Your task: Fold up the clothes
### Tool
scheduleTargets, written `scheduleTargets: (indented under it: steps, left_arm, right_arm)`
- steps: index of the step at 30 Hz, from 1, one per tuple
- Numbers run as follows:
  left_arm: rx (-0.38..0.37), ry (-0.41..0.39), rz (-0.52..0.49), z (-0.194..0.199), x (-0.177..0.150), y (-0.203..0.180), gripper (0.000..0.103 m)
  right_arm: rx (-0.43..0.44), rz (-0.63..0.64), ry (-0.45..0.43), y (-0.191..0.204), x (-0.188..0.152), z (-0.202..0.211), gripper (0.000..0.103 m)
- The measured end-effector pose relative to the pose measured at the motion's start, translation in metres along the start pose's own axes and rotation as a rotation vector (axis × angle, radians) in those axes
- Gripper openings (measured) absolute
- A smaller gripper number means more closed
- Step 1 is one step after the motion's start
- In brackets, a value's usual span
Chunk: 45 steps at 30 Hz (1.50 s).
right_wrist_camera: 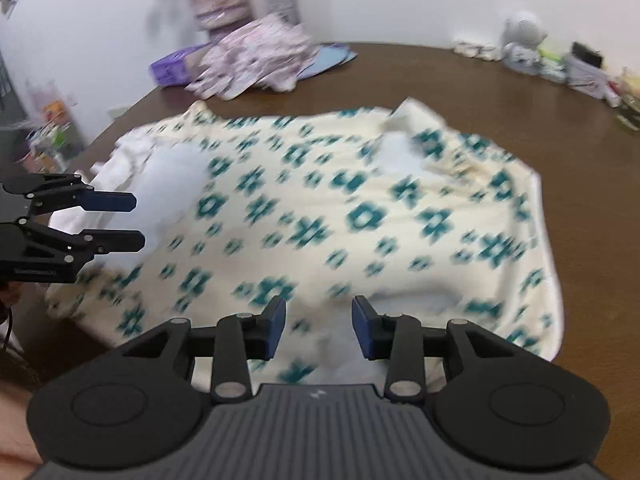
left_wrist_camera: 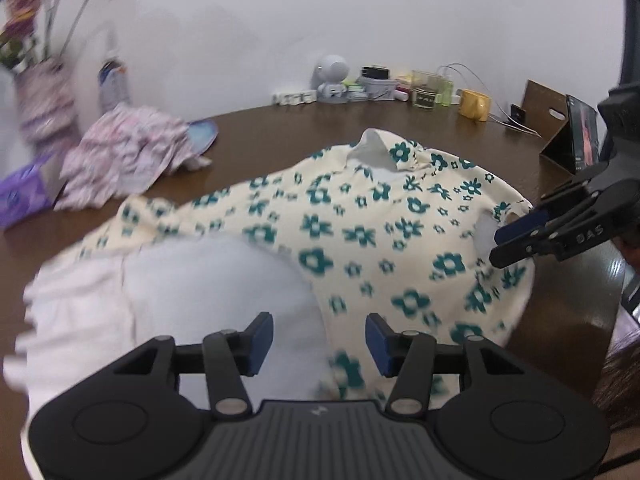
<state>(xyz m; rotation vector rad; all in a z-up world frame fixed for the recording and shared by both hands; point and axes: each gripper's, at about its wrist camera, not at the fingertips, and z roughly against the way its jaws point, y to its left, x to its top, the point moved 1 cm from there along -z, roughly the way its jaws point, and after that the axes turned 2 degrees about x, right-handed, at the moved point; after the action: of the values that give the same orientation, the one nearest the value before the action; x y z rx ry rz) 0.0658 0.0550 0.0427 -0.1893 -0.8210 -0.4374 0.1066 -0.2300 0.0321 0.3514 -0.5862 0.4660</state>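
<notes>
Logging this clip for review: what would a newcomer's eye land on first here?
The cream shirt with teal flowers spread across the middle of the dark wooden table, part of its white inside turned up. Next, the left gripper and right gripper, both open above the shirt's near edge. At the far left lies a crumpled pink-patterned garment.

Motion blur smears the floral shirt [right_wrist_camera: 360,216] print in your right wrist view. Your left gripper [left_wrist_camera: 319,340] body hides the shirt's near hem. Clutter [left_wrist_camera: 384,86] along the wall: too small to identify. Flowers [left_wrist_camera: 32,12] cropped at frame edge.
</notes>
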Motion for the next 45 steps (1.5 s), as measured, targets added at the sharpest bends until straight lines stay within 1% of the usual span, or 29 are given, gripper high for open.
scheduleTargets:
  steps: [3, 4, 5, 6, 8, 9, 13, 15, 17, 18, 20, 21, 23, 27, 28, 30, 34, 37, 39, 40, 42, 45]
  left_arm:
    - [0.023, 0.009, 0.030, 0.008, -0.014, -0.004, 0.048]
    - [0.039, 0.022, 0.034, 0.006, -0.018, -0.004, 0.044]
    - [0.048, 0.029, 0.039, 0.005, -0.021, -0.004, 0.029]
    - [0.051, 0.029, 0.044, 0.005, -0.024, -0.004, 0.028]
    - [0.057, 0.028, 0.053, 0.006, -0.029, -0.002, 0.027]
    - [0.061, 0.027, 0.056, 0.007, -0.032, -0.002, 0.027]
    - [0.089, 0.022, 0.068, 0.011, -0.036, -0.002, 0.030]
    - [0.098, -0.002, 0.085, 0.015, -0.033, -0.005, 0.032]
    - [0.104, -0.044, 0.101, 0.020, -0.033, -0.008, 0.042]
    - [0.107, -0.064, 0.111, 0.022, -0.033, -0.010, 0.043]
    - [0.111, -0.102, 0.132, 0.025, -0.032, -0.013, 0.043]
    - [0.119, -0.112, 0.145, 0.026, -0.034, -0.013, 0.043]
    - [0.143, -0.110, 0.173, 0.025, -0.041, -0.010, 0.042]
    - [0.174, -0.095, 0.199, 0.026, -0.061, 0.002, 0.040]
    - [0.175, -0.103, 0.197, 0.029, -0.065, 0.003, 0.040]
    - [0.172, -0.113, 0.212, 0.034, -0.069, 0.008, 0.040]
    - [0.188, -0.143, 0.243, 0.048, -0.071, 0.011, 0.040]
    - [0.213, -0.149, 0.248, 0.059, -0.076, 0.012, 0.040]
    - [0.240, -0.131, 0.260, 0.061, -0.083, 0.017, 0.041]
    - [0.248, -0.126, 0.268, 0.061, -0.087, 0.021, 0.043]
    - [0.251, -0.129, 0.286, 0.062, -0.094, 0.027, 0.043]
    - [0.249, -0.134, 0.297, 0.064, -0.093, 0.030, 0.043]
  right_arm:
    - [-0.014, -0.004, 0.008, 0.006, -0.012, -0.003, 0.037]
    - [-0.020, -0.006, 0.006, 0.006, -0.015, -0.005, 0.037]
    - [-0.025, -0.009, 0.004, 0.006, -0.019, -0.007, 0.033]
    - [-0.031, -0.010, 0.001, 0.006, -0.022, -0.007, 0.022]
    - [-0.047, -0.001, -0.009, 0.005, -0.028, -0.004, 0.004]
    - [-0.055, 0.003, -0.014, 0.004, -0.031, -0.002, 0.003]
    - [-0.085, 0.016, -0.025, 0.002, -0.041, 0.004, 0.003]
    - [-0.084, 0.004, -0.048, 0.004, -0.041, 0.008, 0.003]
    - [-0.077, -0.015, -0.084, 0.008, -0.040, 0.012, 0.007]
    - [-0.073, -0.024, -0.102, 0.009, -0.040, 0.014, 0.008]
    - [-0.066, -0.043, -0.139, 0.013, -0.039, 0.018, 0.010]
    - [-0.062, -0.050, -0.151, 0.015, -0.039, 0.018, 0.013]
    - [-0.058, -0.052, -0.152, 0.020, -0.042, 0.012, 0.017]
    - [-0.056, -0.051, -0.148, 0.030, -0.050, -0.001, 0.016]
    - [-0.075, -0.036, -0.142, 0.030, -0.053, -0.004, 0.014]
    - [-0.105, -0.018, -0.158, 0.029, -0.058, -0.001, 0.014]
    - [-0.111, -0.040, -0.170, 0.024, -0.063, 0.004, 0.012]
    - [-0.105, -0.024, -0.175, 0.030, -0.065, 0.004, 0.014]
    - [-0.101, -0.013, -0.177, 0.034, -0.066, 0.004, 0.016]
    - [-0.100, -0.007, -0.179, 0.036, -0.067, 0.004, 0.017]
    - [-0.096, 0.004, -0.182, 0.039, -0.068, 0.004, 0.020]
    - [-0.090, 0.020, -0.186, 0.045, -0.070, 0.004, 0.020]
